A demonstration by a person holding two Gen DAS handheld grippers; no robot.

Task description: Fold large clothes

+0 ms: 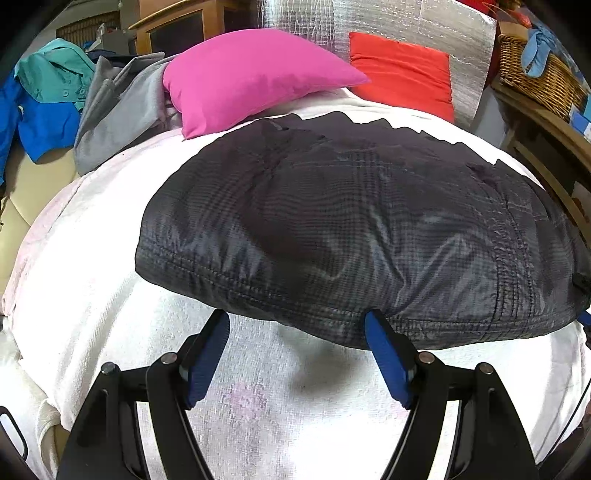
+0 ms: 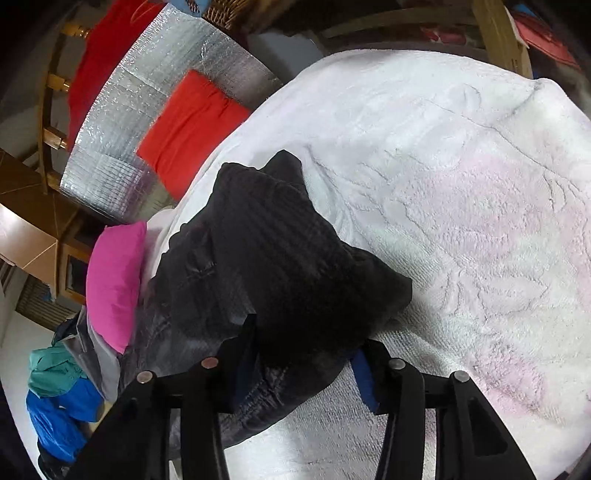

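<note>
A dark checked padded garment (image 1: 351, 229) lies folded on a white towel-covered surface (image 1: 110, 295). My left gripper (image 1: 295, 321) is open, its blue-padded fingers (image 1: 384, 350) resting just at the garment's near hem, nothing between them. In the right wrist view the same garment (image 2: 266, 258) is bunched up and lies between the fingers of my right gripper (image 2: 306, 354). The jaws stand wide apart, with cloth draped over and between them; the left pad is hidden by the cloth and the blue right pad (image 2: 364, 380) shows beside it.
A pink cushion (image 1: 251, 74) and a red cushion (image 1: 402, 70) lie at the far edge against a silver foil sheet (image 1: 406, 22). A pile of grey, teal and blue clothes (image 1: 59, 103) sits far left. A wicker basket (image 1: 535, 62) stands on a wooden shelf at right.
</note>
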